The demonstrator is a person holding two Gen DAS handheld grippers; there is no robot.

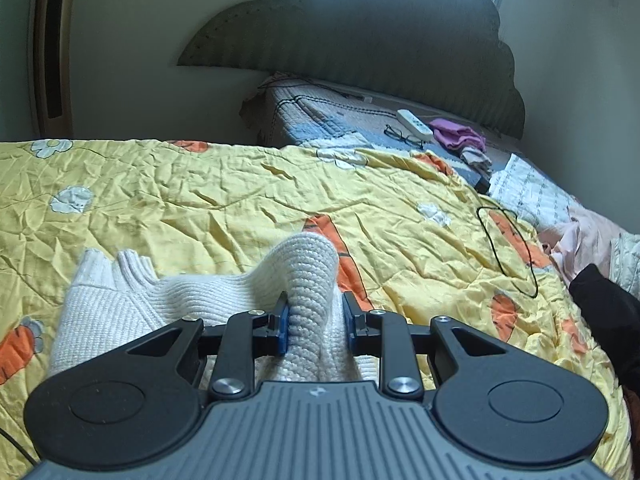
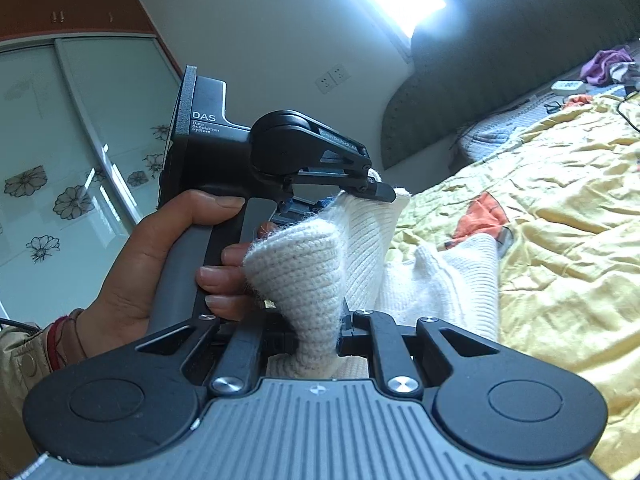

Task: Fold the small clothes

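Note:
A small cream knitted sweater [image 1: 132, 304] lies partly on a yellow carrot-print quilt [image 1: 200, 200]. My left gripper [image 1: 315, 316] is shut on a bunched fold of the sweater, which arches up between the blue pads. In the right wrist view my right gripper [image 2: 318, 334] is shut on another bunched part of the sweater [image 2: 304, 276], lifted above the quilt [image 2: 560, 220]. The left gripper [image 2: 380, 192] shows there too, held by a hand [image 2: 160, 260], pinching the sweater's edge close beside the right gripper.
At the bed's far end lie glasses [image 1: 404, 136], a white remote [image 1: 414, 122], purple cloth [image 1: 458, 134] and a dark headboard [image 1: 380, 32]. A black cord loop [image 1: 506, 248] lies on the quilt at right. A wardrobe with floral glass doors [image 2: 60, 152] stands left.

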